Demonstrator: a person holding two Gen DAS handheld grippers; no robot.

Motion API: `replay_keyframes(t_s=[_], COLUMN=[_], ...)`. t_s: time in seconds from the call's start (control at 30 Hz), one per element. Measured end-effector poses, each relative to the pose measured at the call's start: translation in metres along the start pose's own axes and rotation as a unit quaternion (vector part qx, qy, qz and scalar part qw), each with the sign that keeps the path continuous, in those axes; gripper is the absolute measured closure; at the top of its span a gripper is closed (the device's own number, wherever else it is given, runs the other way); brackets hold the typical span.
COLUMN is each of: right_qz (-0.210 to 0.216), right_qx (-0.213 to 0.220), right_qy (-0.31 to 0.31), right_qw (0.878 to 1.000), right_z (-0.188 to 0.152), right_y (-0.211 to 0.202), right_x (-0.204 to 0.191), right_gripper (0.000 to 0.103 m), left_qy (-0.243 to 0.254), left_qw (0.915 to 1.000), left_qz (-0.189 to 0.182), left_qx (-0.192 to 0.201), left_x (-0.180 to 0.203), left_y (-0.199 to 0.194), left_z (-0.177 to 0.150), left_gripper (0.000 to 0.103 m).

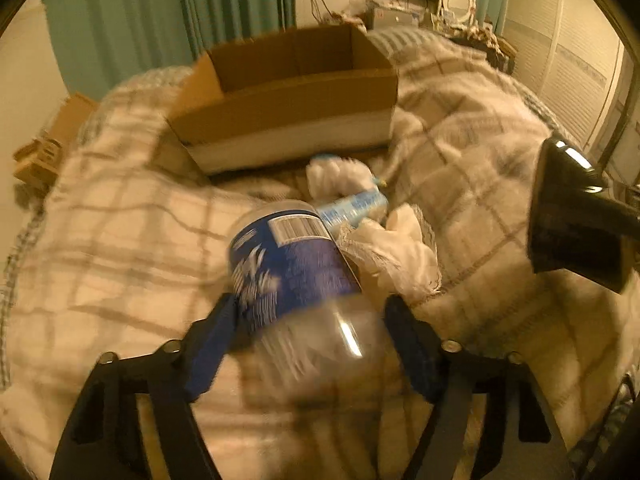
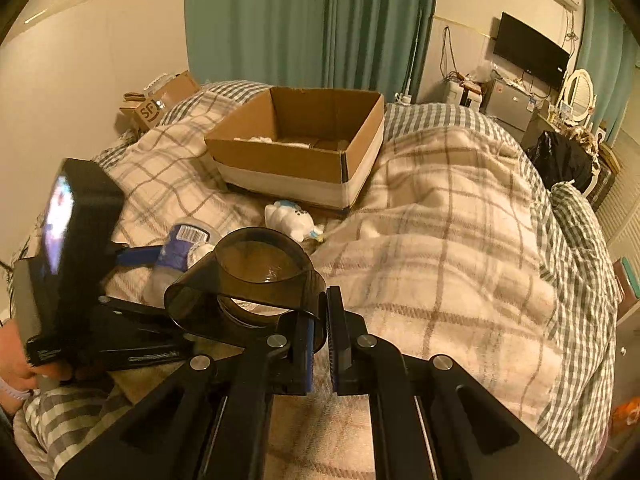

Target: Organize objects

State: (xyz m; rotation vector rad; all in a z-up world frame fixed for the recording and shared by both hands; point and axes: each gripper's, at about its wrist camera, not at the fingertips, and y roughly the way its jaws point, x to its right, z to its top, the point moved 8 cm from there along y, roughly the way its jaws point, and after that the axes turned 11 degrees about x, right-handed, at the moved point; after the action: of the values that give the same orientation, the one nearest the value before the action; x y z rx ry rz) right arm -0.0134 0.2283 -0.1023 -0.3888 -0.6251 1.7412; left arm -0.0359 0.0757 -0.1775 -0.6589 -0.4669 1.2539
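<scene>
My left gripper (image 1: 310, 336) is shut on a clear plastic bottle with a blue label (image 1: 292, 272), held tilted above the bed; the bottle also shows in the right wrist view (image 2: 180, 248). My right gripper (image 2: 320, 344) is shut on the rim of a dark translucent cup (image 2: 256, 280), which appears at the right edge of the left wrist view (image 1: 576, 216). An open cardboard box (image 1: 288, 96) stands on the bed ahead, also in the right wrist view (image 2: 304, 140). A white plush toy (image 2: 288, 216) lies in front of the box. A blue tube (image 1: 356, 204) and a white netted bundle (image 1: 396, 252) lie near it.
A plaid quilt (image 2: 440, 240) covers the bed in rumpled folds. A smaller cardboard box (image 2: 160, 100) sits at the bed's far left. Green curtains (image 2: 304, 20) hang behind. A TV (image 2: 528, 48), a cabinet and a mirror stand at the far right.
</scene>
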Motion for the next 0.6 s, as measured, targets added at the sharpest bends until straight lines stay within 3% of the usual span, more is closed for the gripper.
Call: replay_keyframes(t_s=[0.17, 0.33, 0.6], right_qz=[-0.005, -0.008, -0.011], right_qx=[0.015, 0.032, 0.077], right_qy=[-0.008, -0.019, -0.040], right_qw=[1.000, 0.999, 0.996], right_z=[0.013, 0.029, 0.089], right_y=[-0.010, -0.017, -0.013], right_x=[-0.005, -0.008, -0.007], right_gripper=[0.098, 0.098, 0.098], left_qy=[-0.037, -0.035, -0.043], left_qw=[0.9988, 0.9969, 0.9911], left_qz=[-0.016, 0.002, 0.019], left_qx=[0.026, 0.070, 0.125], left_x=[-0.018, -0.031, -0.054], left_y=[-0.029, -0.047, -0.056], left_z=[0.020, 0.053, 0.120], left_gripper=[0.032, 0.034, 0.034])
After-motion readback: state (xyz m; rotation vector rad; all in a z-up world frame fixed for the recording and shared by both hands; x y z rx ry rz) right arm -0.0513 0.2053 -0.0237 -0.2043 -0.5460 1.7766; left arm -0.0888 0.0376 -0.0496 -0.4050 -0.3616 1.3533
